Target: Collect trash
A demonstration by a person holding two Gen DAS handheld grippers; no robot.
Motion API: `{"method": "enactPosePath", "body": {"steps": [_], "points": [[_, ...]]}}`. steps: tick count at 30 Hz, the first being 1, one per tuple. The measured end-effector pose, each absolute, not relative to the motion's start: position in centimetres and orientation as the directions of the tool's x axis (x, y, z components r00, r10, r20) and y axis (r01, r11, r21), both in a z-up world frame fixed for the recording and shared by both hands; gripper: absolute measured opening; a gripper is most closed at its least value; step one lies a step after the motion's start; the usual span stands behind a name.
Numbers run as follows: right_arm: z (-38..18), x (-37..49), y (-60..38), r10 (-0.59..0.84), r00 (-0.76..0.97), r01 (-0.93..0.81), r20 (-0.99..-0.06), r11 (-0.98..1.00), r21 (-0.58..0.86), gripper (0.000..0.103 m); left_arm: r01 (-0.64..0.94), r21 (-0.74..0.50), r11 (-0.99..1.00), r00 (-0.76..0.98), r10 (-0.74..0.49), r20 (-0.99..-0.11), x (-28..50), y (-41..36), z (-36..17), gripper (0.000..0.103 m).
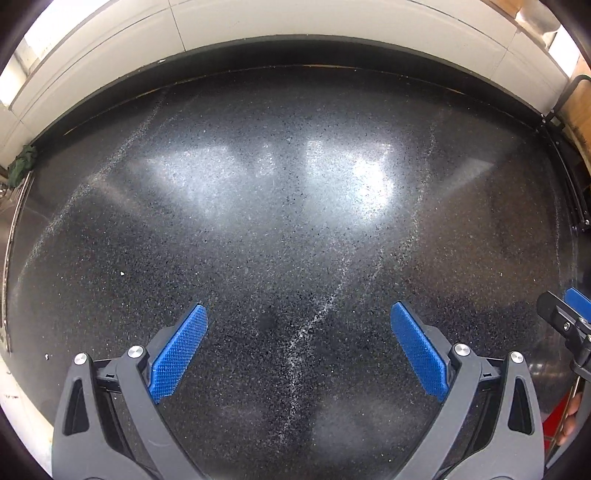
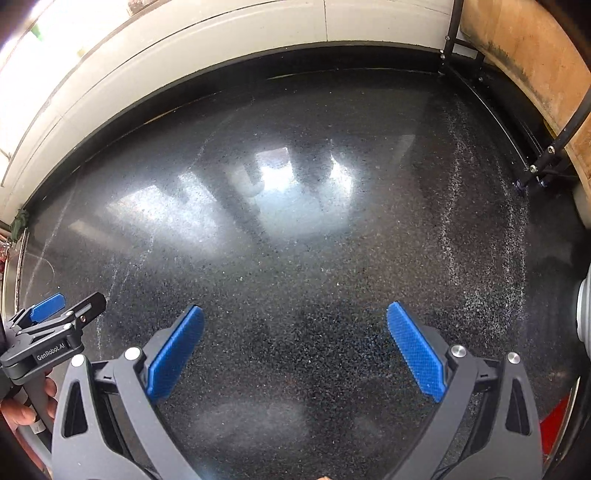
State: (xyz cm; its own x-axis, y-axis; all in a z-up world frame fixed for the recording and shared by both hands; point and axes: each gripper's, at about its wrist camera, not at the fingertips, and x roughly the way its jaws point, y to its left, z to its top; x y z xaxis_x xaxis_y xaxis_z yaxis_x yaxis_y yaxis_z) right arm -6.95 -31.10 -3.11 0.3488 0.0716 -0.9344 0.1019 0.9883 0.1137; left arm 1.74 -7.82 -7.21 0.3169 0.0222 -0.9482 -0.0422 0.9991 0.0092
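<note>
Left gripper (image 1: 299, 314) first: blue pads (image 1: 181, 354) spread wide, nothing between them but bare black speckled counter (image 1: 295, 229). Right gripper (image 2: 295, 314) matches it, pads (image 2: 415, 350) wide apart and empty, hovering low over the same stone.

Each shows up in the other's view: the right one pokes in at 3 o'clock on the left camera, and the left one sits at 9 o'clock on the right camera, a hand (image 2: 22, 410) wrapped round its handle. They're side by side, both aimed toward the white wall (image 1: 295, 26) at 12 o'clock.

Nothing stands in the way. White scratch lines cross the counter, glare patches shine mid-surface. As for trash, only two tiny white crumbs (image 1: 122, 273) at 9 o'clock in the left view, well apart from the fingers. A green rag (image 1: 22, 162) is bunched in the corner at 10 o'clock. A black frame (image 2: 546, 162) stands at 2 o'clock in the right view, against a tan board (image 2: 524, 55). Something red (image 2: 554, 424) peeks in at 4 o'clock; what it is can't be told.
</note>
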Motion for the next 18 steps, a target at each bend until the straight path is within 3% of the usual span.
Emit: {"method": "enactPosePath", "body": {"steps": [13,18], "points": [[-2.8,-6.6,-30.5,0.085,0.343,0.073,-0.935,0.99,0.117,0.096,-0.031,0.007,0.999,0.307,0.016,-0.952,0.4,-8.1,-7.2,0.097],[-2.9,-6.9,-31.1,0.083,0.341,0.073,-0.936,0.991,0.114,0.096,0.001,0.095,0.996,0.313,0.09,-0.945,0.3,-9.5,-7.2,0.097]]}}
